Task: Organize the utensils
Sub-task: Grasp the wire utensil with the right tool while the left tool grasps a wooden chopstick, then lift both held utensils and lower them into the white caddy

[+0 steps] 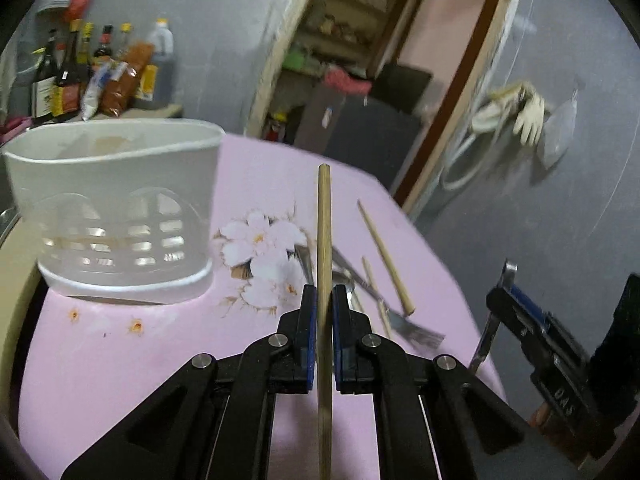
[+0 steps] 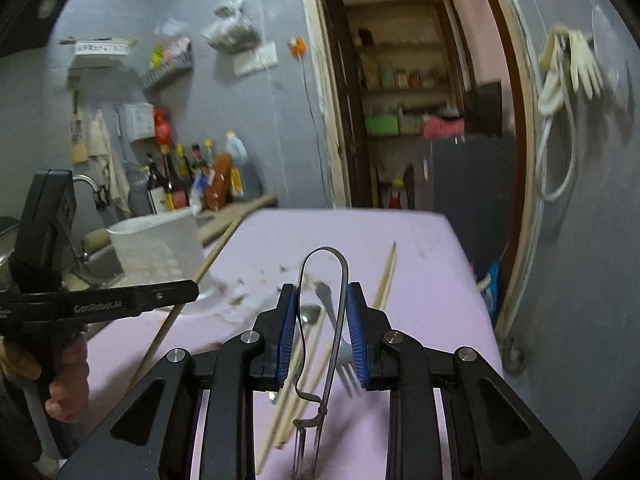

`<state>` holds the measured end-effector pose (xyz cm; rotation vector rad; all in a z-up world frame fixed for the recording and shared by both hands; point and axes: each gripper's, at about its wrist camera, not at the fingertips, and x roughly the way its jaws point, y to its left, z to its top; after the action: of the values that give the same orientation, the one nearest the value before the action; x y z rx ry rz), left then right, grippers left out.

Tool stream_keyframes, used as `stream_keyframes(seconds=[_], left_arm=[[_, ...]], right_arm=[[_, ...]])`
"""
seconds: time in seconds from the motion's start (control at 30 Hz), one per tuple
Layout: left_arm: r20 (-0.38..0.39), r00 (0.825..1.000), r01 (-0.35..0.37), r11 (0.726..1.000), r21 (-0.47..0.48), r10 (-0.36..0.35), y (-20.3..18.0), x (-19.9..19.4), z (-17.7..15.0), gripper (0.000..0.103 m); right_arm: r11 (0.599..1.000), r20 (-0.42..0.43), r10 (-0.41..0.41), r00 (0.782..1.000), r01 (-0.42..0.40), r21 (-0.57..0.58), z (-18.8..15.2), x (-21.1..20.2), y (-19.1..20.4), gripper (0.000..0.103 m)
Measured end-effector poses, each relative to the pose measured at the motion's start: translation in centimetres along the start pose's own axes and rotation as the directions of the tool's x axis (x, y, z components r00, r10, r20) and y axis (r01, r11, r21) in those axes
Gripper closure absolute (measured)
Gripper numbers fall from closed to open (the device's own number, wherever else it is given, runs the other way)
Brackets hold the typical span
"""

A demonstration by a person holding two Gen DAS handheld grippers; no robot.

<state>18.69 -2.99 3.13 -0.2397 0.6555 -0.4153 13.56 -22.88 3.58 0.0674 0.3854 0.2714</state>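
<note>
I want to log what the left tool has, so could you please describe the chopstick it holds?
The chopstick is a plain, light wooden stick, round and straight. It is clamped between the fingers of the left tool and points forward, lifted above the pink table. Only the tool touches it.
</note>
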Motion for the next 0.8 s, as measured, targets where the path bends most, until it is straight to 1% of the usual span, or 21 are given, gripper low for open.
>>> stream_keyframes(seconds=[0.1,0.2,0.3,0.37,0.43,0.47,0.57,0.6,0.63,0.7,0.8], left_arm=[[0.087,0.996,0.004,1.000,-0.007,-0.003,-0.2,-1.7,0.8,0.098],[0.171,0.985,-0.012,1.000,0.004,0.011,-0.3,-3.4,2.0,0.098],[0.242,0.970,-0.028,1.000,0.002,0.027,0.2,-5.3,4.5,0.098],[0.287,0.956,-0.056,0.998,-0.009,0.056,0.9,-6.5,6.1,0.098],[0.334,0.937,-0.098,0.995,-0.029,0.102,1.8,-7.6,7.7,0.098],[0.353,0.929,-0.107,0.994,-0.037,0.113,2.3,-7.9,8.3,0.098],[0.416,0.897,-0.140,0.988,-0.061,0.153,4.6,-9.0,9.9,0.098],[0.433,0.885,-0.156,0.985,-0.071,0.172,5.4,-9.2,10.4,0.098],[0.454,0.869,-0.179,0.980,-0.085,0.198,6.3,-9.5,11.1,0.098],[0.476,0.848,-0.205,0.972,-0.114,0.234,8.9,-9.5,12.0,0.098],[0.509,0.812,-0.218,0.957,-0.190,0.285,12.7,-9.5,13.0,0.098]], right_arm=[[1.000,0.063,-0.003,0.998,0.004,-0.027,0.8,-0.7,1.2,0.081],[0.999,0.115,0.011,0.993,-0.007,-0.038,2.1,-0.8,2.4,0.081],[0.997,0.148,0.073,0.986,-0.069,-0.038,4.2,-0.2,3.6,0.081],[0.992,0.171,0.128,0.977,-0.123,-0.041,5.8,0.2,4.7,0.081],[0.984,0.196,0.180,0.964,-0.172,-0.056,7.6,1.2,6.0,0.081],[0.980,0.205,0.195,0.959,-0.186,-0.064,8.3,1.5,6.6,0.081],[0.969,0.228,0.247,0.942,-0.238,-0.068,10.8,3.3,8.6,0.081],[0.964,0.234,0.266,0.935,-0.260,-0.059,11.7,4.1,9.2,0.081],[0.959,0.241,0.283,0.928,-0.279,-0.052,12.4,4.8,9.7,0.081],[0.955,0.261,0.294,0.919,-0.293,-0.043,13.5,5.7,10.6,0.081],[0.953,0.289,0.298,0.910,-0.299,-0.042,14.9,7.4,12.1,0.081]])
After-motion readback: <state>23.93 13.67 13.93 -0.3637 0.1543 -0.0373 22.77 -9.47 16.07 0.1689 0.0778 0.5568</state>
